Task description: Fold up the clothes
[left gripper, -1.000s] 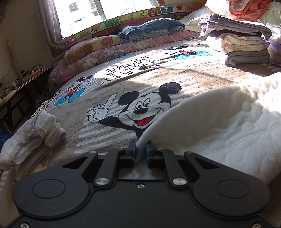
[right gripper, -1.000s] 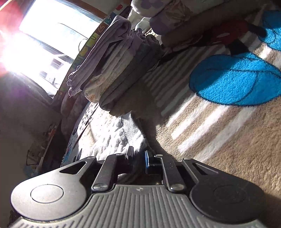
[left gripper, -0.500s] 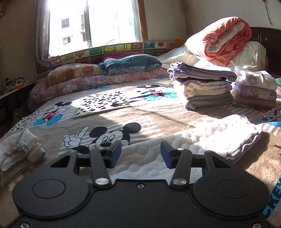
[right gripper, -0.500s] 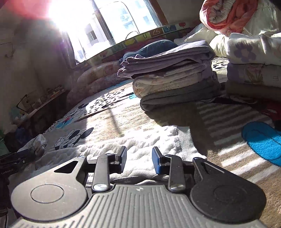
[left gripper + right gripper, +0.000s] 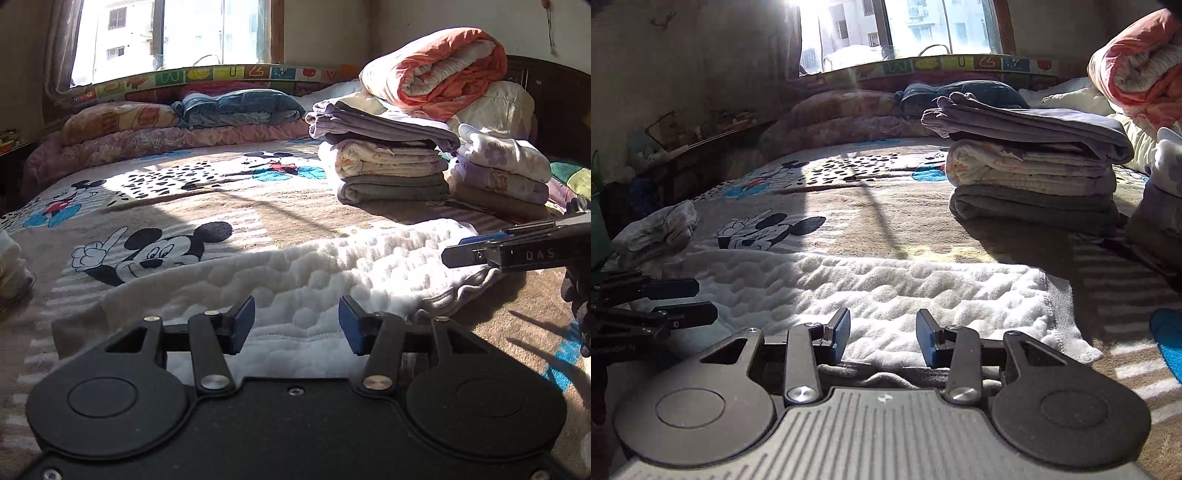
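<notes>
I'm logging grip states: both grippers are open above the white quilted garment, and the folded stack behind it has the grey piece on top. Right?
Not quite. In the right wrist view the folded stack has the lilac piece on top; the grey piece is at the bottom. Left gripper and right gripper are open over the white quilted garment.

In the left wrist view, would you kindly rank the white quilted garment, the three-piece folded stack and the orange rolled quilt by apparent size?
1. white quilted garment, largest, though it lies nearest the camera, which exaggerates it.
2. and 3. three-piece folded stack and orange rolled quilt look about alike; I would not rank them.
</notes>
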Motion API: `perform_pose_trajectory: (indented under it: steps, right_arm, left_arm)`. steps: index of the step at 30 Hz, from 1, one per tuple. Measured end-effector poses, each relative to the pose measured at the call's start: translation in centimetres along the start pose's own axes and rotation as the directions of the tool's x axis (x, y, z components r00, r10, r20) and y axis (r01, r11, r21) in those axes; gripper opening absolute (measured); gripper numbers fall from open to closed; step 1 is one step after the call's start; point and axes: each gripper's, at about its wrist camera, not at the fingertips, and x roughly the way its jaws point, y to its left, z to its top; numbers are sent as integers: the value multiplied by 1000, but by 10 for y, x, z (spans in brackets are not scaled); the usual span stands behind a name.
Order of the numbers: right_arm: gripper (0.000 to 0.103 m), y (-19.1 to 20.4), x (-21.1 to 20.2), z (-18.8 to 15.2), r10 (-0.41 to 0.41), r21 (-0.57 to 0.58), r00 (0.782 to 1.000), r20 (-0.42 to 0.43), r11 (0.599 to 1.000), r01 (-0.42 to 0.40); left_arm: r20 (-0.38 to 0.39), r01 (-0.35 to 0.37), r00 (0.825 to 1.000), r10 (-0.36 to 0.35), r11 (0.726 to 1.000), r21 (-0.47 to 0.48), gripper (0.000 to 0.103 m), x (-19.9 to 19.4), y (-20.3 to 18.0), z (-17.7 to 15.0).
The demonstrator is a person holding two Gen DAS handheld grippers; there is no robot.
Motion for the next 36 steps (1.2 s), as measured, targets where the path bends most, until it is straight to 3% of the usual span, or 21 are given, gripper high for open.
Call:
perform_pose_trajectory:
  steps: [3,7,9,12,14,16,18,21,23,26,28,31,34,36]
  right_arm:
    - [40,45,11,2,75,-146,997,0,987,-75]
    - [40,94,30,-10,129,-263,991,-37,955,-134]
    - [40,105,36,-18,122,-282,991,-54,950,-133]
    - [42,104,44,-29,114,-249,991,-67,960,-128]
    - [42,105,46,-27,109,-247,991,-81,961,-126]
    - [43,107,46,-26,101,-259,990,-95,958,-123]
    - [43,107,43,-23,95,-255,990,-102,960,-119]
    - [45,103,24,-21,104,-214,993,-53,970,-113]
    - [46,95,11,-24,109,-172,993,-34,979,-113]
    - [48,72,1,-27,129,-73,992,-14,989,-129]
    - [48,50,-9,-30,126,13,992,0,992,-126]
    - [49,16,-22,-36,118,157,993,22,980,-120]
    - [51,-30,-36,-48,118,379,992,50,916,-128]
    - [57,-65,-45,-64,120,568,990,80,810,-144]
  left_arm:
    - [33,-26,999,33,977,-213,50,-6,52,3]
    - [35,-20,999,36,927,-376,48,5,88,2]
    - [24,-21,999,36,893,-449,49,15,98,-1]
    - [-104,-63,995,8,839,-540,55,42,112,-13]
    - [-93,-52,996,-1,826,-562,57,42,116,-15]
    - [-82,-32,996,-22,794,-606,58,39,123,-16]
    - [-13,30,998,-54,721,-692,58,28,135,-21]
    - [106,131,991,-76,587,-799,58,9,153,-28]
    - [156,157,987,-49,551,-820,58,-10,161,-30]
    - [183,142,983,25,537,-832,59,-44,165,-31]
    - [181,121,981,74,498,-859,63,-65,166,-37]
    - [147,93,985,93,431,-898,68,-89,158,-49]
    - [111,83,992,54,371,-925,70,-100,146,-63]
    - [88,77,996,20,314,-946,70,-98,134,-73]
